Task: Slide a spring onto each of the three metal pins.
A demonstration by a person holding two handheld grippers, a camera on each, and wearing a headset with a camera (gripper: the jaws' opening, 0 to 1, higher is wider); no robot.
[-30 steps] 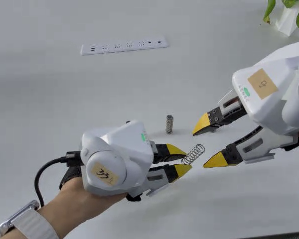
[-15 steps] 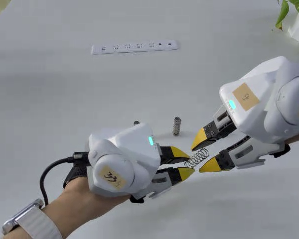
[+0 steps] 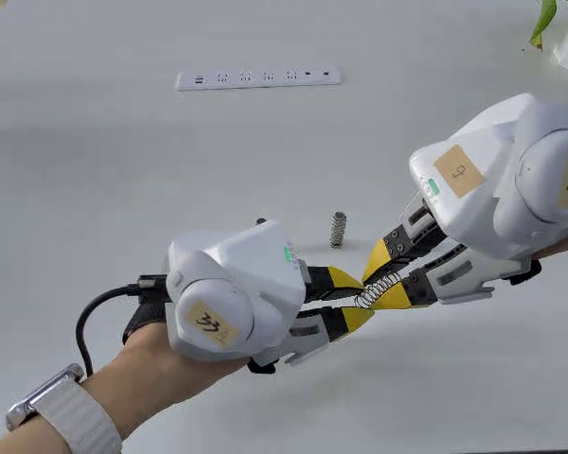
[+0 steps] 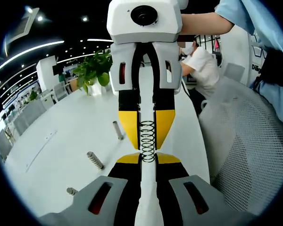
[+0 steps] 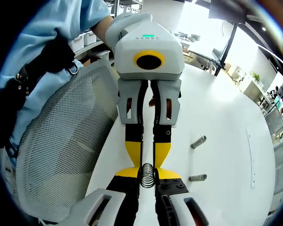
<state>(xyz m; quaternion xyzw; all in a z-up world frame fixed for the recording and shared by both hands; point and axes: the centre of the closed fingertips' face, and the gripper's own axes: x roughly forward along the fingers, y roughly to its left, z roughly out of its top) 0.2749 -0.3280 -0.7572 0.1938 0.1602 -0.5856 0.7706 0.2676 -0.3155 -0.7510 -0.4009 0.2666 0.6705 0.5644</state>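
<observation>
Head view first: we see the left tongs [image 3: 350,299], white-bodied with black jaws and yellow tips, meeting the matching right tongs [image 3: 382,284] tip to tip above the pale grey worktop [image 3: 123,189]. Between them lies one small coiled steel-wire spring [image 3: 377,289], held in the air and slanting from the left tips up to the right tips. The left tongs are clenched on its lower end. The right tongs are pressed onto its upper part, a yellow tip touching each side, so both grasp the same spring. In the left gripper view it runs straight along the middle line, near end between the bottom tips, far end between the tips reaching in from the top. In the right gripper view we look at it end on, a ring of wire pinched between the near tips.

We count two tongs and one spring in them. On the worktop the left gripper view gives three short upright metal pins [image 4: 118,130]: the farthest looks bare, the middle one wears a seated spring [image 4: 95,160], and the nearest is too small to judge. In the head view one sprung pin [image 3: 338,229] stands just beyond the tips, apart from them. One long white power strip [image 3: 259,77] lies well beyond.
</observation>
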